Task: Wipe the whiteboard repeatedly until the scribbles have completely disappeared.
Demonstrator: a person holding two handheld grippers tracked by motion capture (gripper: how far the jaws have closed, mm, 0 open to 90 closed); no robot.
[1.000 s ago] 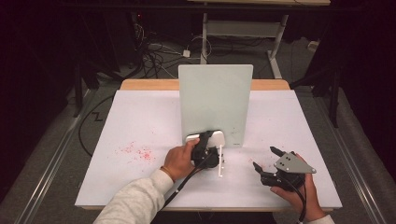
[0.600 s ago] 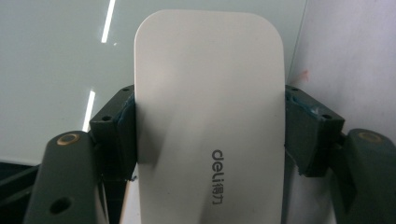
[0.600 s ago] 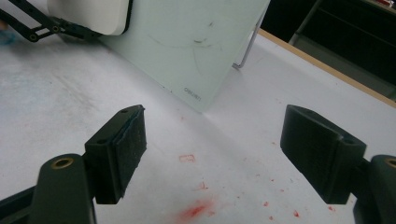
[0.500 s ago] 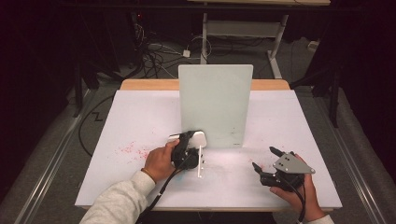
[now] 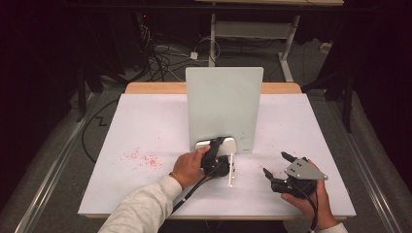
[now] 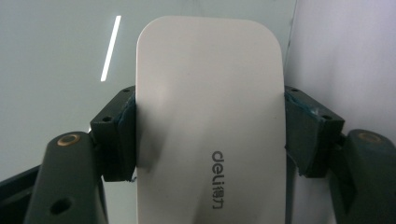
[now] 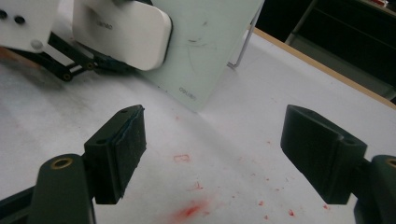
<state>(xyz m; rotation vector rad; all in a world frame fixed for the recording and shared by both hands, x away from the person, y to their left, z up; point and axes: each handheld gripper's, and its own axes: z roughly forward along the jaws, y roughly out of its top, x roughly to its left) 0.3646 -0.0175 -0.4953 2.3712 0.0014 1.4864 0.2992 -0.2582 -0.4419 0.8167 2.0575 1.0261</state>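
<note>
A: Left to right. Red marker residue [image 5: 143, 159] is lying on the table [image 5: 145, 126] toward its left edge. What is the left gripper [image 5: 219, 148] doing?

B: Its jaws are closing on the long sides of the white Deli whiteboard eraser [image 6: 210, 121], holding it firmly. The eraser is sitting near the table's front-middle, its far end against the lower left part of the upright glass whiteboard [image 5: 224, 109]. The eraser's long axis is running along the jaws, toward the board.

A: So the board is lying straight ahead of the eraser?

B: Yes, touching or nearly so; contact itself is hard to confirm. Faint marks [image 7: 196, 44] are showing on the board, off to the side of the eraser in the right gripper view. Judgement: wiping is calling for a sideways stroke across the face toward them.

A: Right gripper [image 5: 273, 163]?

B: Idling near the front-right corner, jaws spread wide, holding nothing. The left hand is clearly nearer the board.
</note>
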